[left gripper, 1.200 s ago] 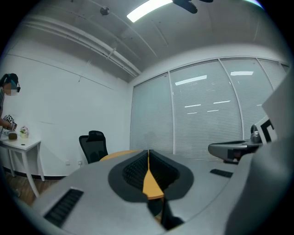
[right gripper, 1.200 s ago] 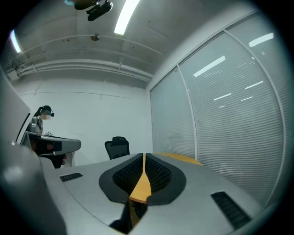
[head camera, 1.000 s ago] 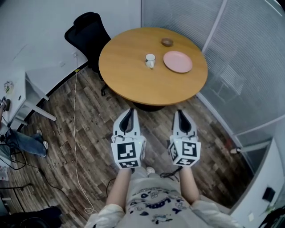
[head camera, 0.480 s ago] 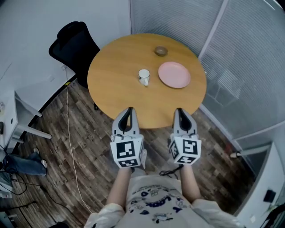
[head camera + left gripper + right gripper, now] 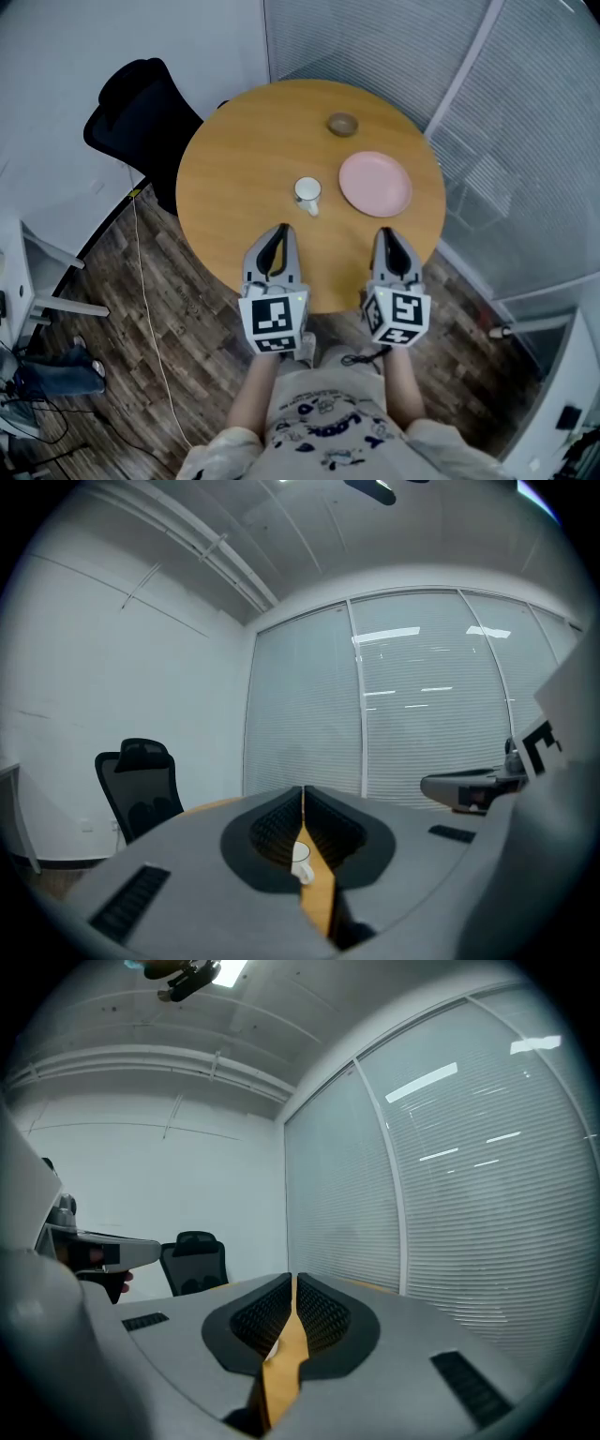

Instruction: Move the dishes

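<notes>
A round wooden table (image 5: 244, 150) carries a white mug (image 5: 307, 193) near its middle, a pink plate (image 5: 375, 184) to the mug's right and a small brown bowl (image 5: 342, 123) at the far side. My left gripper (image 5: 278, 231) hovers over the table's near edge, jaws shut and empty, just short of the mug. In the left gripper view the mug (image 5: 300, 861) shows through the slit between the jaws. My right gripper (image 5: 386, 235) is beside it, also shut and empty, short of the plate.
A black office chair (image 5: 141, 117) stands at the table's far left. A glass partition with blinds (image 5: 487, 122) runs behind and to the right of the table. A white cable (image 5: 141, 309) trails over the wooden floor at the left, near a white desk leg (image 5: 47, 258).
The view has closed in on the table: both grippers, earlier over the floor, now reach over its near edge. Mug and plate lie closer to them. Jaws stay shut.
</notes>
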